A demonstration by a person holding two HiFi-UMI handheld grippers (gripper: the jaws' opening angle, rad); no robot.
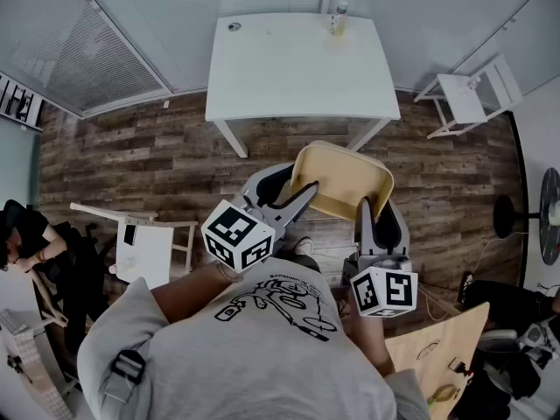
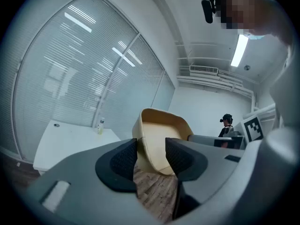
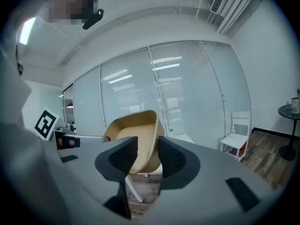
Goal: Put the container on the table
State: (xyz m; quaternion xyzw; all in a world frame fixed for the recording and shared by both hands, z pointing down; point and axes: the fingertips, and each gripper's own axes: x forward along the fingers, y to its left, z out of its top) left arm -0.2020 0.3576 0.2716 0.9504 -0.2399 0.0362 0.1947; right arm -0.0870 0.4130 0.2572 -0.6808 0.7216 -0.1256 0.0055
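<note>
The smooth beige container (image 1: 346, 178), a round-cornered tub, hangs at 6 o'clock from the flat white table (image 1: 297, 68); left gripper (image 2: 151, 153) and right gripper (image 3: 147, 153) each clamp its thin wall.

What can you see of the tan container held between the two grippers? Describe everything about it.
The container is a tan, smooth, plastic-looking tub with rounded corners, a thin rim and an empty inside. It hangs in the air above the wooden floor, short of the white table, with its open side tipped toward the person. The left gripper clamps its left wall and the right gripper its right wall, each over the rim. Nothing else touches it.
</note>
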